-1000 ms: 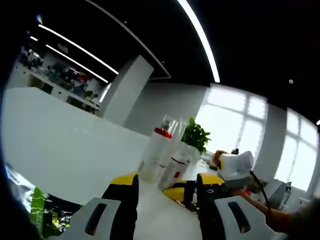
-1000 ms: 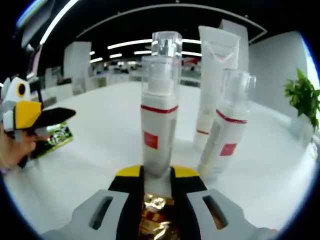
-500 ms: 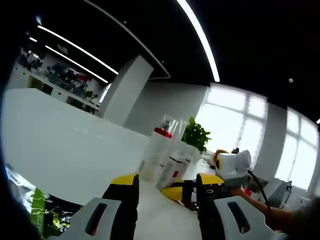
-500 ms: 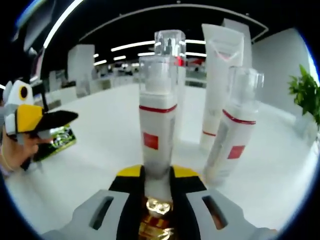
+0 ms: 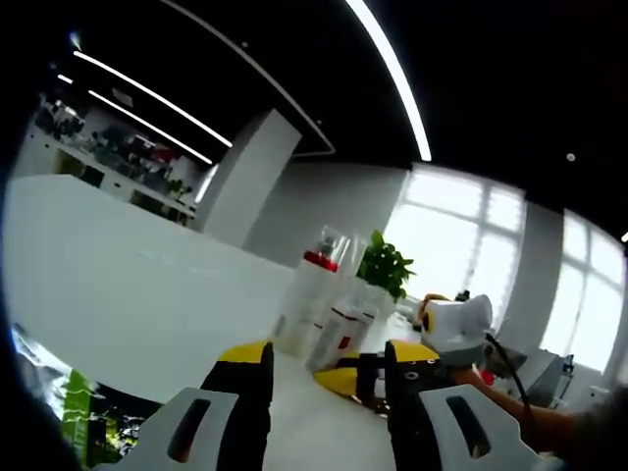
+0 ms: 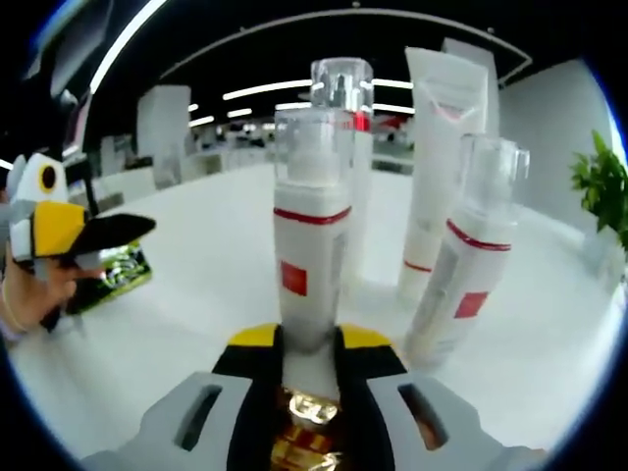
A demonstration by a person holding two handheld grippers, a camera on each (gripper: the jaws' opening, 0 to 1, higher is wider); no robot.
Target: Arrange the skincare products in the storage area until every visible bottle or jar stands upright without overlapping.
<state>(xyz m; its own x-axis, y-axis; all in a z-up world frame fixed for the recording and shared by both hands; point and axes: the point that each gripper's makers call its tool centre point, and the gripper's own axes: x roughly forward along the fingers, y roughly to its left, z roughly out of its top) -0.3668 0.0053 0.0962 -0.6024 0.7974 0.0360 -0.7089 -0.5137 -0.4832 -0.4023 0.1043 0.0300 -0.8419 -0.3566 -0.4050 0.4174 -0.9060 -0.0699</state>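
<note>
Your right gripper (image 6: pixel 308 345) is clamped on the base of a white pump bottle (image 6: pixel 311 257) with a red band and a clear cap; the bottle stands upright between the jaws, its foot on or just above the white surface (image 6: pixel 186 324), I cannot tell which. Just beyond it stands a taller bottle with a clear cap (image 6: pixel 345 98), partly hidden behind the held one. To the right are a second pump bottle (image 6: pixel 463 265), leaning slightly in this view, and a white tube (image 6: pixel 439 167) standing on its cap. Your left gripper (image 6: pixel 78 234) hovers well apart near the surface's left edge, jaws parted and empty, above a green packet (image 6: pixel 120 279).

The risk, as I judge it: the held bottle sits close to the one behind it, so letting go while it tilts, or pulling the jaws back crookedly, could tip it into its neighbour and topple the group. The leaning bottle may also need correcting.

Count: three bottles, one tube, one packet, two grippers.
</note>
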